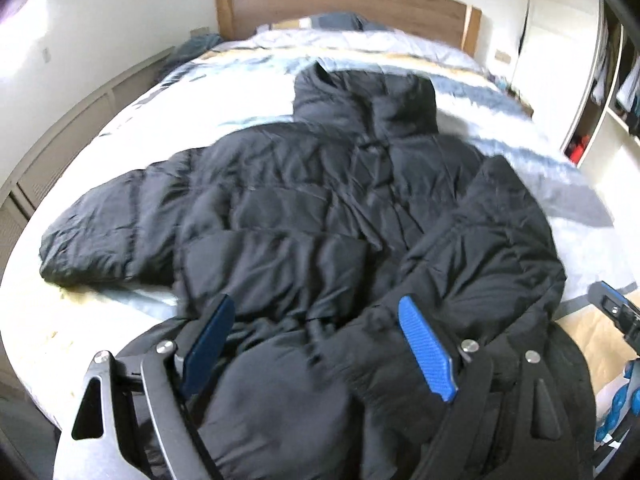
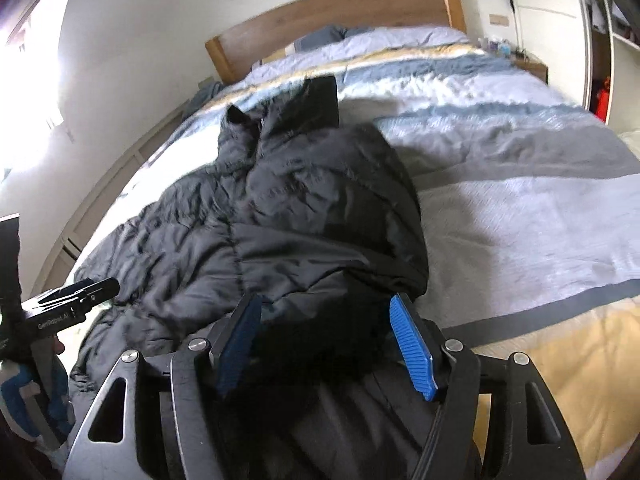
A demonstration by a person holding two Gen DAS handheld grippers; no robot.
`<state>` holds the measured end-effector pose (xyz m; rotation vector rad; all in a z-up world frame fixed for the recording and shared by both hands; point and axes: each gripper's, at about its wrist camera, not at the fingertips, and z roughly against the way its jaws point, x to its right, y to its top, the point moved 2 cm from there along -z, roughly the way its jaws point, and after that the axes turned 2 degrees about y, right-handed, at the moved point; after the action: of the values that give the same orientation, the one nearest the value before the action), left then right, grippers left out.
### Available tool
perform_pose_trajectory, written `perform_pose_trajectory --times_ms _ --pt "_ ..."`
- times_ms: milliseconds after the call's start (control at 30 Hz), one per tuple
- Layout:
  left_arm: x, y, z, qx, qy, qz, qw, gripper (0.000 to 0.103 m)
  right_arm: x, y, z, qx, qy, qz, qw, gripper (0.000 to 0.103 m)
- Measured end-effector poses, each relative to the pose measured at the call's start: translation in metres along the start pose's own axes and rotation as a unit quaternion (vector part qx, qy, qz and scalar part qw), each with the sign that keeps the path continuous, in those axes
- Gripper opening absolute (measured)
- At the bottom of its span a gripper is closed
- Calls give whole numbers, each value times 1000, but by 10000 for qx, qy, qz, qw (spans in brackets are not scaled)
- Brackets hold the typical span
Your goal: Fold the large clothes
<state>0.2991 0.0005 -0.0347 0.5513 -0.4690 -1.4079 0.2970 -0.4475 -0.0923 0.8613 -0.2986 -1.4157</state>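
A large black puffer jacket (image 1: 304, 216) lies front up on the bed, hood toward the headboard. Its left sleeve (image 1: 104, 236) stretches out to the left. Its right sleeve (image 1: 492, 248) is folded in over the body. My left gripper (image 1: 316, 316) is open above the jacket's lower hem, blue pads apart, holding nothing. My right gripper (image 2: 326, 312) is open over the folded sleeve's cuff (image 2: 360, 292) on the jacket (image 2: 260, 216), and the dark fabric sits between its pads. Each gripper shows at the other view's edge: the left gripper (image 2: 76, 296) and the right gripper (image 1: 616, 312).
The bed (image 2: 520, 208) has a striped blue, white and yellow duvet and a wooden headboard (image 1: 340, 4). A low cabinet (image 1: 72, 128) runs along the left wall. An open wardrobe (image 1: 612, 92) stands at the right.
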Motion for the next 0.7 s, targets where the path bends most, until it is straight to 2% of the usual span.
perform_pose_trajectory --times_ms 167,300,433,500,700 --pt "-38 -7 37 197 -23 118 9997 84 -22 2 51 459 51 50 9989 67" --pt "-73 -11 64 374 8 283 9989 84 -45 1 94 853 68 98 9963 76" --pt "-110 -12 91 594 -6 468 9971 84 -66 -2 127 1116 92 140 9936 80" --pt "-131 -11 106 733 14 545 9958 84 -75 -3 143 1237 72 149 9922 84" --pt "-210 -9 144 1040 5 1048 9890 84 -95 -3 185 1620 29 122 9867 87"
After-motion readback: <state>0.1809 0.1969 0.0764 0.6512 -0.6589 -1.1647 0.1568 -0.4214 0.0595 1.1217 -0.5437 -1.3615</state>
